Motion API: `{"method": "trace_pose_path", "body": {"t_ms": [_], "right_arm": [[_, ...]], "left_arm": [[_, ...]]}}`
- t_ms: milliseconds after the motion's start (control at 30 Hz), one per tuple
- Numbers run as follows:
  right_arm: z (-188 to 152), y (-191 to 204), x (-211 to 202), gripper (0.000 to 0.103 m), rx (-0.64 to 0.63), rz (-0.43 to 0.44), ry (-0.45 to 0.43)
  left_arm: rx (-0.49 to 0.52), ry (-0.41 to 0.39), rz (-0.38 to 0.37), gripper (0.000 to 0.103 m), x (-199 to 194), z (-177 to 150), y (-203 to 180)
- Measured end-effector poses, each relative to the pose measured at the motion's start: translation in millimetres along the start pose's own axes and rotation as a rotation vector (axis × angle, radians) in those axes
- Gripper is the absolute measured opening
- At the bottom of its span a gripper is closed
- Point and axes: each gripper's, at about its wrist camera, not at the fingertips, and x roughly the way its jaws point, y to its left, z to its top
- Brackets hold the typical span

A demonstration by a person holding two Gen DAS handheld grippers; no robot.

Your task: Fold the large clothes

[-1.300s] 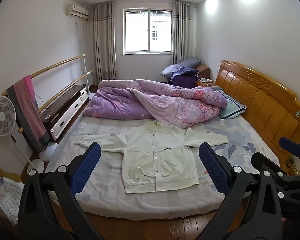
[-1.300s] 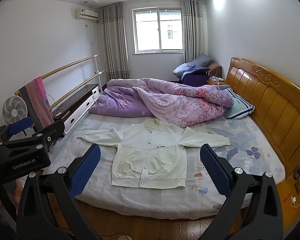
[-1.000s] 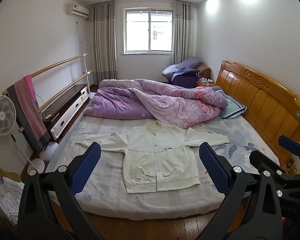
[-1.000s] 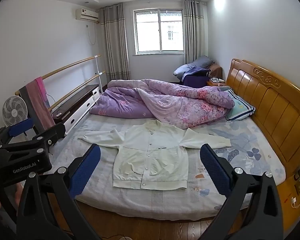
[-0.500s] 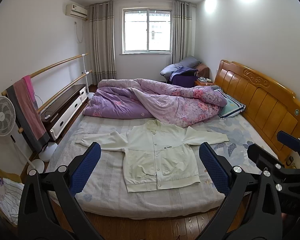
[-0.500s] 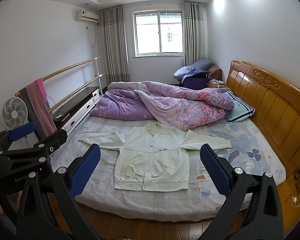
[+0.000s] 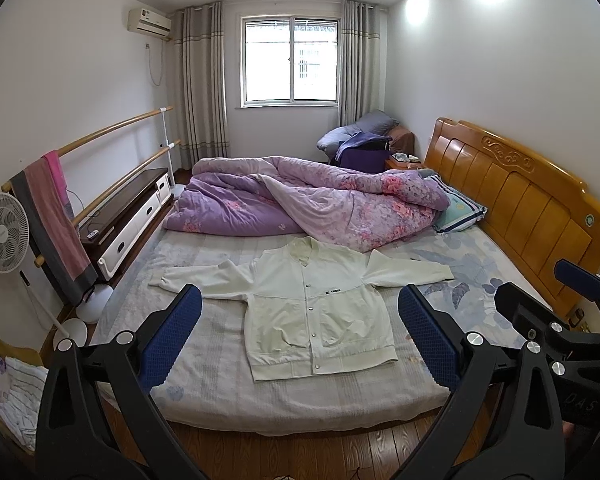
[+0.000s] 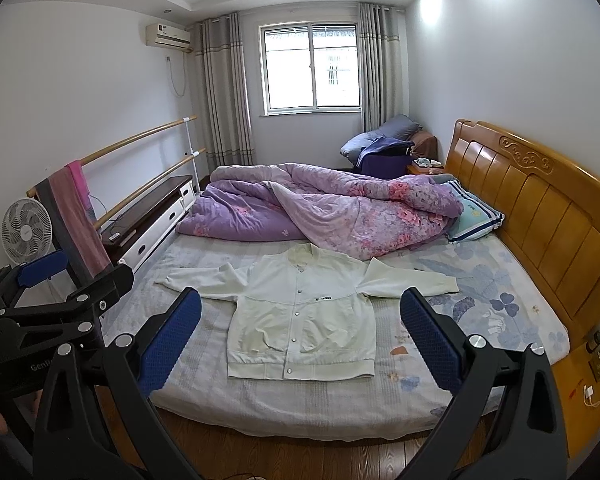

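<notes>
A white button-front jacket [image 7: 312, 304] lies flat and face up on the bed [image 7: 204, 384], sleeves spread to both sides, hem toward me; it also shows in the right wrist view [image 8: 300, 312]. My left gripper [image 7: 300, 336] is open and empty, held in the air before the bed's near edge, well short of the jacket. My right gripper [image 8: 300, 332] is open and empty too, at about the same distance. Each gripper shows at the edge of the other's view.
A crumpled purple floral quilt [image 7: 308, 200] lies just behind the jacket's collar. A pillow [image 7: 460, 210] sits by the wooden headboard [image 7: 520, 200] on the right. A fan [image 7: 2, 232], towel rack [image 7: 52, 224] and low cabinet [image 7: 128, 216] stand left. Wooden floor lies before the bed.
Both grippers have drifted slightly; the view of the bed shifted a little. Both stay open, and the jacket has not moved.
</notes>
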Motion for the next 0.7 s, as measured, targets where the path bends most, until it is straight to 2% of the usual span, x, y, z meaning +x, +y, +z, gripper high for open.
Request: {"method": "trace_pose_path", "body": {"t_ms": [700], "right_arm": [[-1.7, 0.4, -8.1, 0.096, 0.004, -0.008, -0.002]], "left_arm": [[-0.001, 0.000, -0.002, 0.098, -5.9, 0.4, 1.5]]}}
